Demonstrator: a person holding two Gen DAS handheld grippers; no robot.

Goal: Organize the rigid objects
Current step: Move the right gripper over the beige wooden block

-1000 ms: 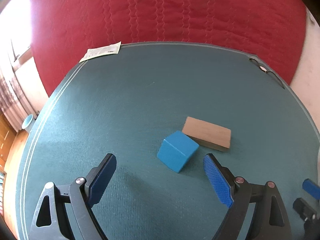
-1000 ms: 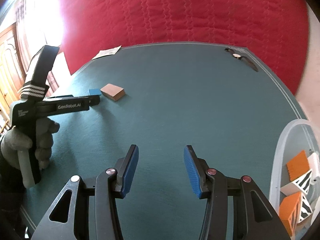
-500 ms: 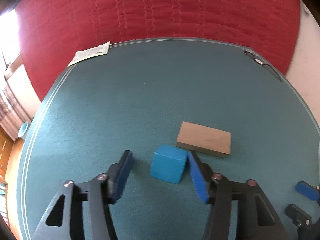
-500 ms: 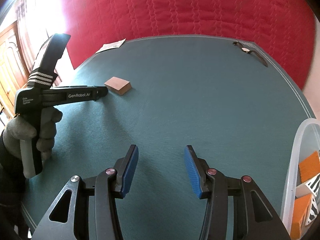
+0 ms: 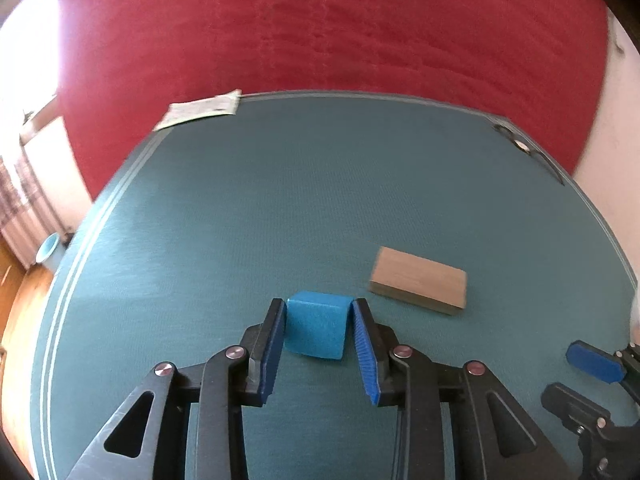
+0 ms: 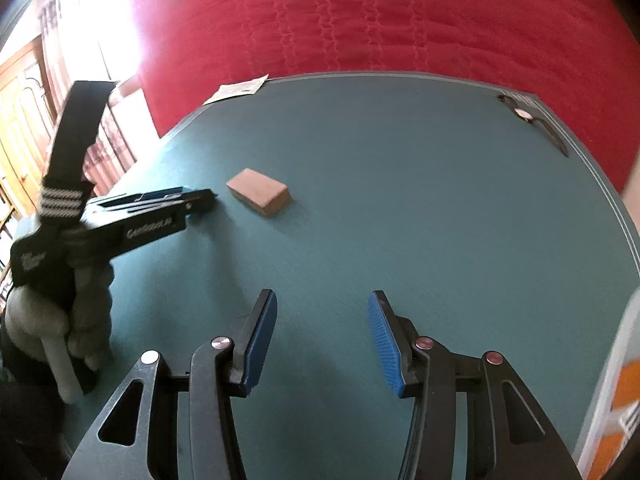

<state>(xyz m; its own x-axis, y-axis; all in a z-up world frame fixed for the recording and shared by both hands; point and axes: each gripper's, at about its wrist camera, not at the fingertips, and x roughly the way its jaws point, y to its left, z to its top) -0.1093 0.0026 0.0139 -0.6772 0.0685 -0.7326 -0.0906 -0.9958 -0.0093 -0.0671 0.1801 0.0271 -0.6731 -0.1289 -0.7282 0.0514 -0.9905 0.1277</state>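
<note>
With the left gripper clenched on the small blue foam-like cube, low on the teal surface, lift straight, clearing the tan wooden block at two o'clock, while the right gripper hangs released.

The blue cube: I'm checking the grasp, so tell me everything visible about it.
The blue cube is a small, matte, solid-coloured block with slightly rounded edges, resting on the green mat. The left gripper has a blue pad against each of its sides. A flat wooden block lies apart to its right.
</note>
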